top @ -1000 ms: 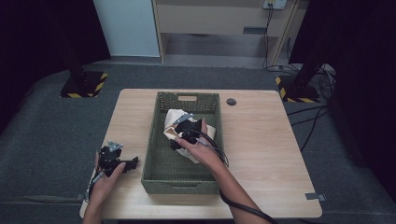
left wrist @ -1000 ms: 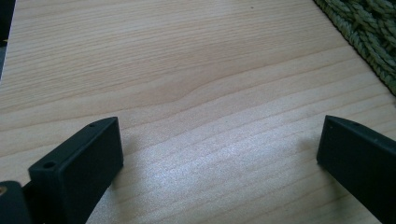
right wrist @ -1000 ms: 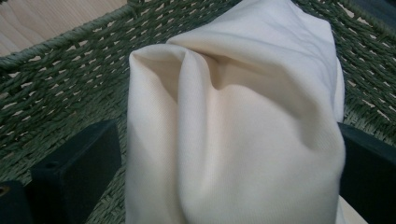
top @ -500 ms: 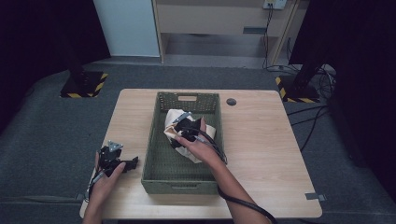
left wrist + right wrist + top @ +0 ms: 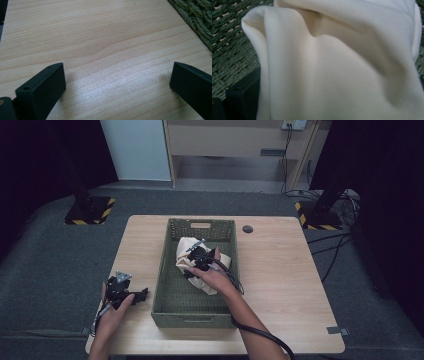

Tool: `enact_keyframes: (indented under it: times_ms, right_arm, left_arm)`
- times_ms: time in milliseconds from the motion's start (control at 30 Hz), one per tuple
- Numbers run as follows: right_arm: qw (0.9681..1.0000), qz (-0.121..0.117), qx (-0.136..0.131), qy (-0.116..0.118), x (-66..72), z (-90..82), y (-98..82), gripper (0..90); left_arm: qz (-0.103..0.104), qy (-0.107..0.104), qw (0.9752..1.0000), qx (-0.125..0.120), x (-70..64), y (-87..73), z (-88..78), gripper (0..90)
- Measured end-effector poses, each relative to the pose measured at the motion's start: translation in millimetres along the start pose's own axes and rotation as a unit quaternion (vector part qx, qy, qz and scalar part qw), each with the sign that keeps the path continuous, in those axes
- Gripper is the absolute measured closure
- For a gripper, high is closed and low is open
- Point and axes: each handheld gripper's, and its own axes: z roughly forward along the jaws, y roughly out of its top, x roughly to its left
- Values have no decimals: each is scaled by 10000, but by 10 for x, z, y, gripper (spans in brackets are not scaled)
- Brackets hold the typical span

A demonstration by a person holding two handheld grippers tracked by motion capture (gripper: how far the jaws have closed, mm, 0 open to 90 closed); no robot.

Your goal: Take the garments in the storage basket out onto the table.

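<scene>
- Cloth, cream, lies bunched in the green woven basket on the table.
- My right gripper sits on the cloth; fabric covers my fingers, so their state I cannot tell.
- My left gripper rests spread on bare wood beside the basket.

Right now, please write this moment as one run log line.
right tongs: on cream cloth, grip unclear | cloth: in green basket | left tongs: open, over table

Lab-like recording room, lone wooden table on grey carpet, hazard-striped stand bases, loose cables
</scene>
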Motion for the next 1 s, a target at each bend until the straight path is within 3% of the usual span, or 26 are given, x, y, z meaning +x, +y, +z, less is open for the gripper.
enact_keyframes:
  times_ms: [167, 300, 367, 467, 733, 1000]
  right_arm:
    - [9999, -52, 155, 4, 3, 51, 2, 40]
    - [9990, -294, 285, -151, -1, 32, 0, 317]
    - [9992, -250, 269, -159, -33, -17, 10, 444]
    - [9995, -167, 199, -152, -73, -86, 10, 538]
    - [9996, -17, -169, -220, -74, -313, 40, 586]
    - [9993, -7, -308, -226, -45, -445, 51, 588]
  left_arm:
    - [0, 0, 10000, 0, 0, 0, 0, 0]
    - [1, 0, 10000, 0, 0, 0, 0, 0]
    - [0, 1, 10000, 0, 0, 0, 0, 0]
    - [0, 1, 10000, -1, 0, 0, 0, 0]
    - [1, 2, 10000, 1, 0, 0, 0, 0]
    - [0, 1, 10000, 0, 0, 0, 0, 0]
